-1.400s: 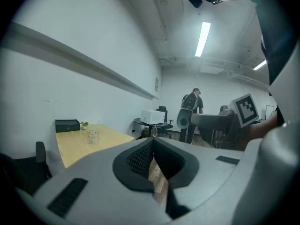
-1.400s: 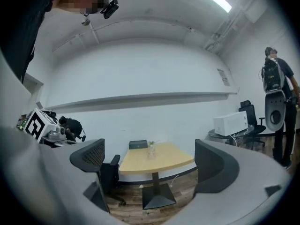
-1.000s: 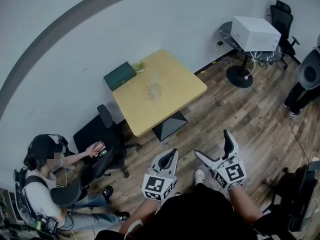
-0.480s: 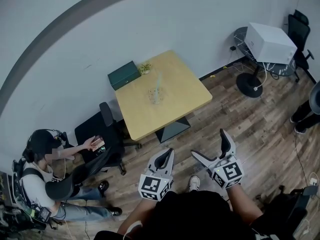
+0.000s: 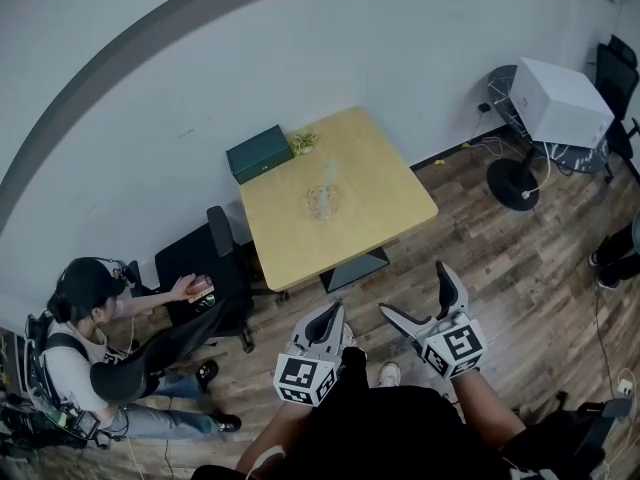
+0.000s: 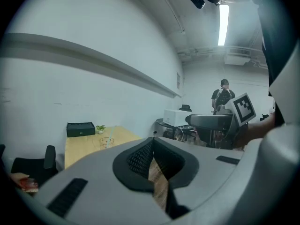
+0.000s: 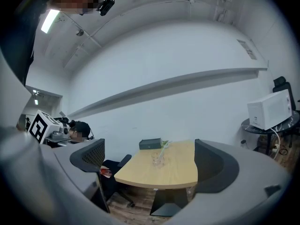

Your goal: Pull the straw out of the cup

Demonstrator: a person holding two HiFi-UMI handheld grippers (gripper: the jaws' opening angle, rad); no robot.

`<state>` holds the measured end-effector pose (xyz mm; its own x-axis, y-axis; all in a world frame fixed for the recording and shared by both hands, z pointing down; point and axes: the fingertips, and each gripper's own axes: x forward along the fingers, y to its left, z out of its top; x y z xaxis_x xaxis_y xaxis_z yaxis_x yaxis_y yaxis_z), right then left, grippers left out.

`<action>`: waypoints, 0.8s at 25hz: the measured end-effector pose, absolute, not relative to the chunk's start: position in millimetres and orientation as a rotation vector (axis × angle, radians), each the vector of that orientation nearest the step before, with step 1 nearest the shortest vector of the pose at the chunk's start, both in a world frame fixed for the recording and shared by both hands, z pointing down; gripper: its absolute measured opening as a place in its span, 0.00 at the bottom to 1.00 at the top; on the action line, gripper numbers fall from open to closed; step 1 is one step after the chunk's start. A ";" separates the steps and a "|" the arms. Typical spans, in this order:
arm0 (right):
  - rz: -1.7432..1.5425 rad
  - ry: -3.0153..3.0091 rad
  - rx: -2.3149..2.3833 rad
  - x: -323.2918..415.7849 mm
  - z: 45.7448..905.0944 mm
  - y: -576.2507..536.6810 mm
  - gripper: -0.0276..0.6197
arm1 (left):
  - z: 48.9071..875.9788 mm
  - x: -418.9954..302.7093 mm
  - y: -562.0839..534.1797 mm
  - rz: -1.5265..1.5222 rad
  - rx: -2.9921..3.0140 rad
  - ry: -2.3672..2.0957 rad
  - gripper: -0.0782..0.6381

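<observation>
Wood floor (image 5: 520, 258), and a table (image 5: 385, 193) against the white wall. The cup (image 5: 323, 202) stands mid-table with the straw (image 5: 329, 171) in it, well apart from me. My left gripper (image 5: 333, 313) is closed on nothing, and my right gripper (image 5: 414, 293) gapes wide, empty.

The cup (image 5: 322, 204) holding the straw (image 5: 329, 173) stands mid-table (image 5: 385, 196), a box (image 5: 258, 154) behind it.

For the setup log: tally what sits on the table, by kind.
box: 1
plant: 1
cup: 1
straw: 1
Total: 4
</observation>
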<state>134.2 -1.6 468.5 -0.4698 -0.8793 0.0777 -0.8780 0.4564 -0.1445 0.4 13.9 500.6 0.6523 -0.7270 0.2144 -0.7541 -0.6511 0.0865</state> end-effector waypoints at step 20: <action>-0.360 2.758 -1.502 53.6 481.8 -181.5 0.96 | 505.3 -58.7 -166.5 0.208 2.656 -1.266 0.13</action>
<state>53.6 -181.5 481.8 -0.5481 -0.8269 0.1253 -0.8314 0.5224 -0.1895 -58.7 -166.5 505.3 0.6250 -0.7525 0.2079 -0.7794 -0.6164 0.1120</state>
